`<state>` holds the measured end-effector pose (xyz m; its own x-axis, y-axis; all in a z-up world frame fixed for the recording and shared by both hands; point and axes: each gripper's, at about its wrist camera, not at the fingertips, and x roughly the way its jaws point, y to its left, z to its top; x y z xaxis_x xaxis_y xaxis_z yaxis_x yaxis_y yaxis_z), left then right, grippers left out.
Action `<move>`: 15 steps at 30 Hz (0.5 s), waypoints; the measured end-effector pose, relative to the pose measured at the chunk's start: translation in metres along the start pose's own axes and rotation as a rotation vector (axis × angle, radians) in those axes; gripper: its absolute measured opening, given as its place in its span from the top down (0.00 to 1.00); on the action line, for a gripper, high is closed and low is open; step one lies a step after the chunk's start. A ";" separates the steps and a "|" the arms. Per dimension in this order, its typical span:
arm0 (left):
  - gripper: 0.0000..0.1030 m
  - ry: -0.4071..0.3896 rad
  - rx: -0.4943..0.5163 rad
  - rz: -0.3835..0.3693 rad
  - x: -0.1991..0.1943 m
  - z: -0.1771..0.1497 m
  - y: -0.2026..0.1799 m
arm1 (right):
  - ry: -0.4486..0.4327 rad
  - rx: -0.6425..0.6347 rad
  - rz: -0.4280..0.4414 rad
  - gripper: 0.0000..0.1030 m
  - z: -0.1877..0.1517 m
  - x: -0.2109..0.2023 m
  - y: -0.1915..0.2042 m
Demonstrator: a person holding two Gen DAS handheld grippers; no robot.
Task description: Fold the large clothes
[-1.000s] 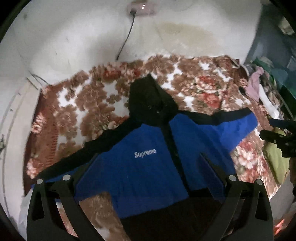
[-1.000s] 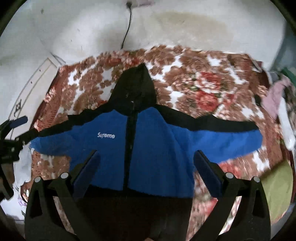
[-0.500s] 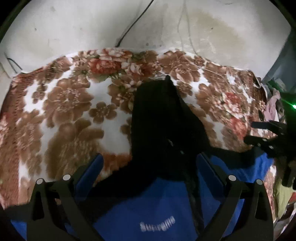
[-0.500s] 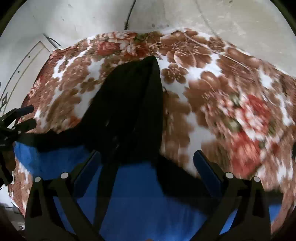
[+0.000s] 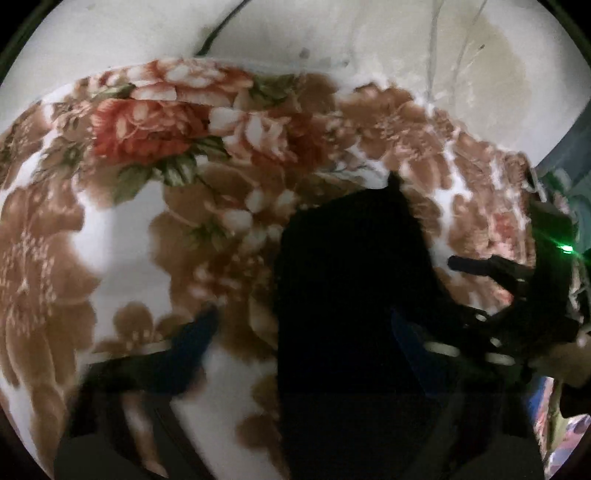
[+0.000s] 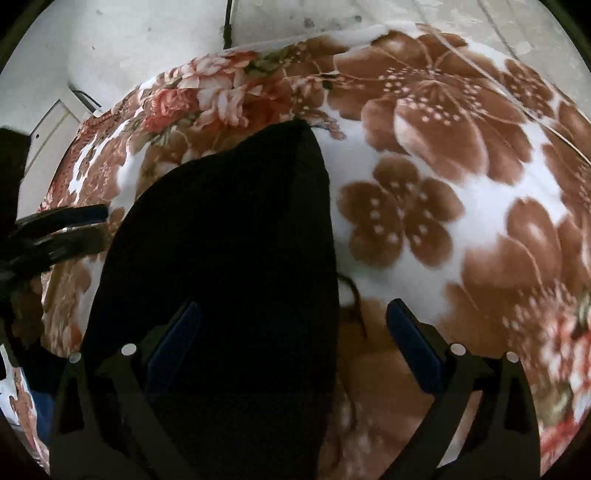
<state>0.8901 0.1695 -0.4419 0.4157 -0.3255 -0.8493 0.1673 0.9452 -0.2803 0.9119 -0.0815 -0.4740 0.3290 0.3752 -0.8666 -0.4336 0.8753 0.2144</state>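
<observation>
The black hood (image 5: 351, 280) of the blue and black hoodie lies flat on the floral blanket (image 5: 122, 229). My left gripper (image 5: 303, 332) is open, low over the hood's left edge; its right finger is hidden against the dark cloth. My right gripper (image 6: 291, 325) is open, with its left finger over the hood (image 6: 229, 243) and its right finger (image 6: 413, 343) over the blanket (image 6: 480, 206). The right gripper (image 5: 491, 291) shows at the right of the left wrist view. The left gripper (image 6: 62, 232) shows at the left of the right wrist view. The hoodie's blue body is out of sight.
A pale wall (image 5: 332, 33) with a black cable (image 5: 218, 26) rises behind the blanket. A white door panel (image 6: 48, 125) stands at the far left. Other clothes (image 5: 565, 439) lie at the right edge.
Both grippers have moved forward and down, from over the hoodie's body to close over its hood. The blue body and logo have left both views. Both stay open.
</observation>
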 end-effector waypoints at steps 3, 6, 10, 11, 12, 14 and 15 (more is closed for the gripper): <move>0.49 0.075 0.016 -0.030 0.029 0.013 -0.002 | -0.013 0.014 0.027 0.14 0.006 0.006 -0.003; 0.66 0.119 0.009 -0.064 0.045 0.019 -0.004 | 0.005 0.037 0.066 0.51 0.010 0.017 -0.003; 0.93 0.087 0.069 -0.067 0.030 0.020 -0.020 | -0.011 -0.021 0.011 0.89 0.014 0.007 0.011; 0.93 0.073 0.075 -0.061 0.023 0.020 -0.023 | -0.033 -0.035 -0.003 0.90 0.013 -0.002 0.015; 0.94 0.062 0.076 -0.066 0.014 0.019 -0.025 | -0.050 -0.044 -0.007 0.91 0.012 -0.010 0.018; 0.94 0.019 0.072 -0.085 -0.010 0.019 -0.029 | -0.099 -0.060 -0.007 0.92 0.011 -0.036 0.028; 0.94 -0.008 0.055 -0.110 -0.028 0.017 -0.031 | -0.119 -0.060 0.002 0.92 0.010 -0.050 0.033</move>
<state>0.8884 0.1490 -0.4022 0.3994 -0.4276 -0.8110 0.2610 0.9010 -0.3465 0.8897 -0.0683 -0.4195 0.4236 0.4137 -0.8059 -0.4828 0.8558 0.1856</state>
